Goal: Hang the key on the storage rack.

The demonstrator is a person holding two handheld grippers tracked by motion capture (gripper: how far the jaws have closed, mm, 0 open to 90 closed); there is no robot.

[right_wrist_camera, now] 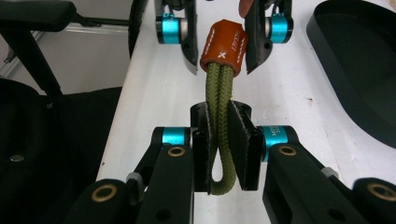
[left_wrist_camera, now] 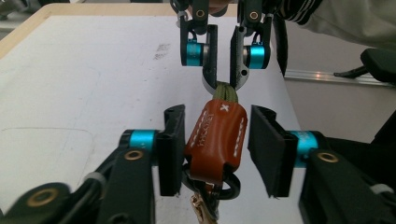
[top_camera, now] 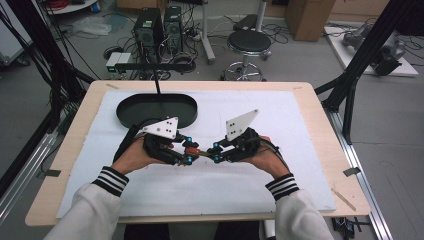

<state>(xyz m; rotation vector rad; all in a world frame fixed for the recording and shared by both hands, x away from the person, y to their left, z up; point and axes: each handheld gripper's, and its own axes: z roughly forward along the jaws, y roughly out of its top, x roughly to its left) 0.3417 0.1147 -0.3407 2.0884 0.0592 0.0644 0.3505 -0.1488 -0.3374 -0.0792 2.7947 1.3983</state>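
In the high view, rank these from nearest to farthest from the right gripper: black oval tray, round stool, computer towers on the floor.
From the right gripper:
1. Black oval tray, on the table, up and to the left.
2. Round stool, on the floor beyond the table's far edge.
3. Computer towers, farther back and to the left.

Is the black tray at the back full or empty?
Empty: the black tray shows only its bare dark floor inside the rim.
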